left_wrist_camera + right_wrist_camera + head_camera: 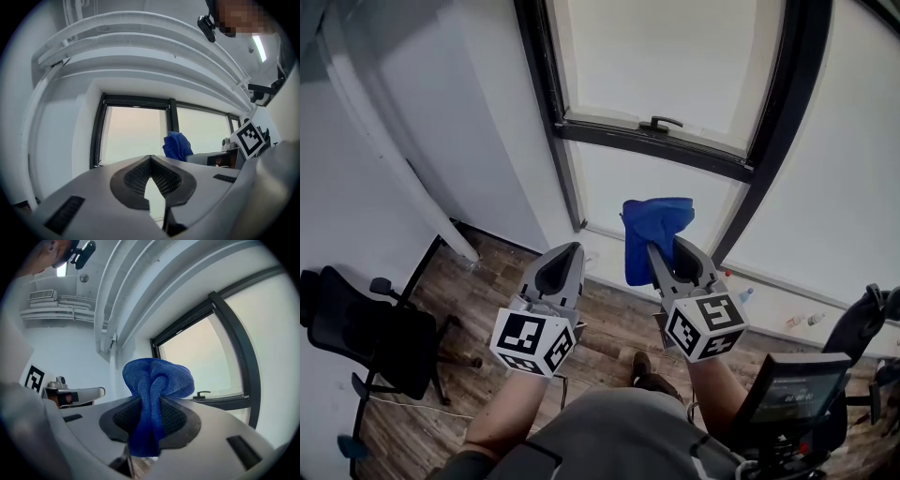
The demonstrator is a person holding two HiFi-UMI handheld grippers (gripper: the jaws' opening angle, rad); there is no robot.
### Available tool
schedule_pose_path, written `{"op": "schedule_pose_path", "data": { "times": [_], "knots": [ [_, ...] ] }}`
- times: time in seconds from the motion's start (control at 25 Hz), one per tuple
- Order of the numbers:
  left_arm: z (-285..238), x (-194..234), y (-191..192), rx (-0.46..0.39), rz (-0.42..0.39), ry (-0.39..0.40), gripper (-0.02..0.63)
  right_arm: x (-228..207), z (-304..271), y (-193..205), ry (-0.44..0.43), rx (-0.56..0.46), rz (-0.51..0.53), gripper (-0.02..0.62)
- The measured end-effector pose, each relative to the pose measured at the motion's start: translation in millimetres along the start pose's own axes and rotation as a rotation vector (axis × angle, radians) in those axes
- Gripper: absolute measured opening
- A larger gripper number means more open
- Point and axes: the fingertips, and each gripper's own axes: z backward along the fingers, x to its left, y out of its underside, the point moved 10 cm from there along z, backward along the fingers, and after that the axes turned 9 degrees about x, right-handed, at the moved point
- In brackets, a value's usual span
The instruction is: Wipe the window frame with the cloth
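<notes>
Person: a grey-shirted torso and two bare forearms filled the foot of the head view, a tool held in each hand.
Window frame: the dark window frame [656, 141] stood ahead, one cross bar between its uprights, above a wooden floor [487, 281].
Left tongs: the left tongs [570, 247] were clenched tip to tip on nothing, raised beside the other pair.
Right tongs: the right tongs [671, 247] were grasping the cloth by a bunched fold.
Cloth: the blue cloth [656, 225] ballooned above the jaws, held up before the glass below the cross bar, seemingly not yet touching the frame.
Handle: a small black handle [661, 122] sat on the cross bar.
Risk: the grip took only a narrow fold, so drag along the bar could probably tug the cloth free. The puffed top might snag on the handle. Pressing too far could bring hard jaw tips against glass or frame.
Count: two tongs, one cloth, one handle, one cross bar.
</notes>
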Motion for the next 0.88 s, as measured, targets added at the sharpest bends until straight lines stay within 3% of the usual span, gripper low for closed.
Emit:
{"op": "schedule_pose_path", "data": {
  "times": [0.52,0.88],
  "knots": [
    [-131.5,14.5,-25.0,0.024,0.012,-0.058,0.008,-116.2,-80.2,-33.6,-0.049,-0.002,-0.011,0.121],
    [-187.9,38.1,-27.7,0.062,0.021,-0.070,0.006,-151.6,-127.1,-42.6,-0.054,-0.006,-0.002,0.121]
  ]
}}
